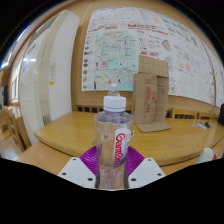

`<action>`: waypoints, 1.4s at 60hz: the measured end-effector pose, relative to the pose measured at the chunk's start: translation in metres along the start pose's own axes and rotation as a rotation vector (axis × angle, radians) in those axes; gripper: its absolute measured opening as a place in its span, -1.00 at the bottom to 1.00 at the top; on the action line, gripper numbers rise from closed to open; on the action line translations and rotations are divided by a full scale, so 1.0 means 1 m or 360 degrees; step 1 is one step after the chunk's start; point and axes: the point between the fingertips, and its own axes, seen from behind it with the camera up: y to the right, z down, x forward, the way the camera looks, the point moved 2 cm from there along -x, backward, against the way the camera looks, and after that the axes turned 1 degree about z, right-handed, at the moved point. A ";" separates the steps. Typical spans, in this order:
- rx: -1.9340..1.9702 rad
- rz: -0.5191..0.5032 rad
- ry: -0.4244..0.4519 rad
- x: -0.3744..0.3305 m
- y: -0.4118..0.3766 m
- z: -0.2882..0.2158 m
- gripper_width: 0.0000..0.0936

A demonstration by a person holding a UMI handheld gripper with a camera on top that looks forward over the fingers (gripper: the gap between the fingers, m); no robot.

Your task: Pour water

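Holding the water bottle [114, 140] upright, the hand-held gripper [112, 172] is clamped on its lower body, above the worktop [70, 130]. Cap looks on (nothing pours until it's off). Slip risk when tilted. Cardboard box [152, 92] stands beyond; no receiving cup visible.

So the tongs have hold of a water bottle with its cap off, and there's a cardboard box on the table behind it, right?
Not quite: the cap is on, white and in place, as the gripper view shows. The rest holds: the tongs hold the bottle, and a cardboard box stands on the table behind it.
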 end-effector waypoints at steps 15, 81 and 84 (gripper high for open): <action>0.0892 -0.0468 0.0171 -0.064 0.021 -0.098 -0.33; 0.1951 -0.0769 0.0446 -0.133 0.289 -0.171 -0.34; 0.1646 -0.0640 0.0505 -0.139 0.313 -0.186 -0.33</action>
